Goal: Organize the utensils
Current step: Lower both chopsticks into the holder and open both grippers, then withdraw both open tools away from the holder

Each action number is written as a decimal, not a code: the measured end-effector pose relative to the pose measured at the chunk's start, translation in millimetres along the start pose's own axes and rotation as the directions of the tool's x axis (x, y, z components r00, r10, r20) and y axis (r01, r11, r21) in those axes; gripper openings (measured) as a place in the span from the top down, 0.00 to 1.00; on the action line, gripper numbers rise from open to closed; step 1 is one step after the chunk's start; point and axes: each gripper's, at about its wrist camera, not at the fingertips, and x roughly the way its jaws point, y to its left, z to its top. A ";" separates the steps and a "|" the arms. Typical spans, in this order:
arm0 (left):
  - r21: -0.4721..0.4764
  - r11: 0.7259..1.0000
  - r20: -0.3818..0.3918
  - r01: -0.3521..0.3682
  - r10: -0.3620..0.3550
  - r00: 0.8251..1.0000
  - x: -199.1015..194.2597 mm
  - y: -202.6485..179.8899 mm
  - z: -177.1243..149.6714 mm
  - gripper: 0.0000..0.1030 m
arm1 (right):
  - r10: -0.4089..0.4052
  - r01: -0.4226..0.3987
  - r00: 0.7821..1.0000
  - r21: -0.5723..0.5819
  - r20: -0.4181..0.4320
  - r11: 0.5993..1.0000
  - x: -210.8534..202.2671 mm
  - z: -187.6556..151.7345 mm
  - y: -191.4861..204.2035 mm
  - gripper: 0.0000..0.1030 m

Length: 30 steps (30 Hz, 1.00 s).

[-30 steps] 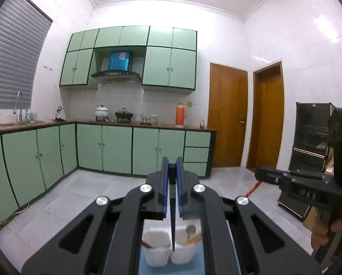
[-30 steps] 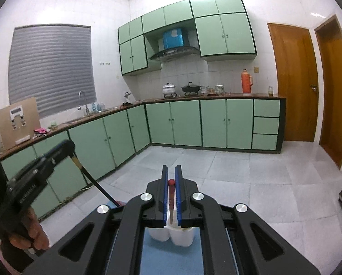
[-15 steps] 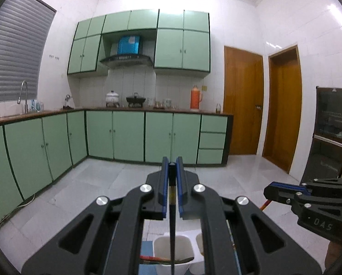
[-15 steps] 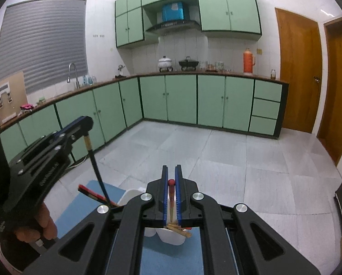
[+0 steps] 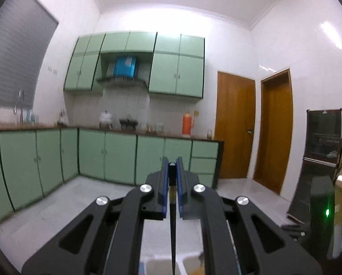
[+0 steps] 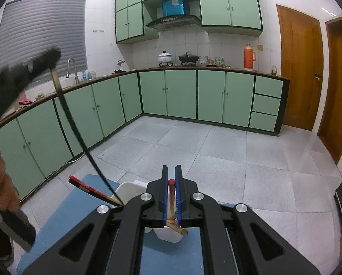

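Observation:
My left gripper is shut on a thin black chopstick that hangs down toward a white utensil holder at the bottom edge. In the right wrist view the left gripper is raised at the left and the black chopstick reaches down into the white holder. My right gripper is shut on a red-tipped chopstick that points down into the holder. Red-and-wood chopsticks lean out of the holder's left side.
The holder stands on a blue mat. Green kitchen cabinets line the far wall and left side. Grey tiled floor lies beyond. Two wooden doors are at the right. A dark cabinet stands far right.
My left gripper has risen with the black chopstick, and its view has tilted upward. My right gripper has tilted down a little over the holder with its red-tipped chopstick.

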 end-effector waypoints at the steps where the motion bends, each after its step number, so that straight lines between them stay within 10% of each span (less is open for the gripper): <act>1: 0.010 1.000 0.008 -0.005 0.005 1.000 2.4 -3.2 0.9 0.94 | 0.001 -0.001 1.000 0.001 -0.004 1.000 1.5 -1.3 0.0 0.94; 12: 0.044 0.999 -0.179 -0.032 0.039 0.983 42.2 -6.1 -66.6 0.93 | 0.020 -0.020 0.998 0.004 -0.055 1.000 15.2 -11.7 -5.9 0.93; 30: 0.006 0.997 -0.245 -0.083 0.082 0.966 -56.1 20.1 -60.6 0.11 | -0.081 0.077 0.993 0.040 0.086 0.996 -81.3 -39.7 -5.3 0.23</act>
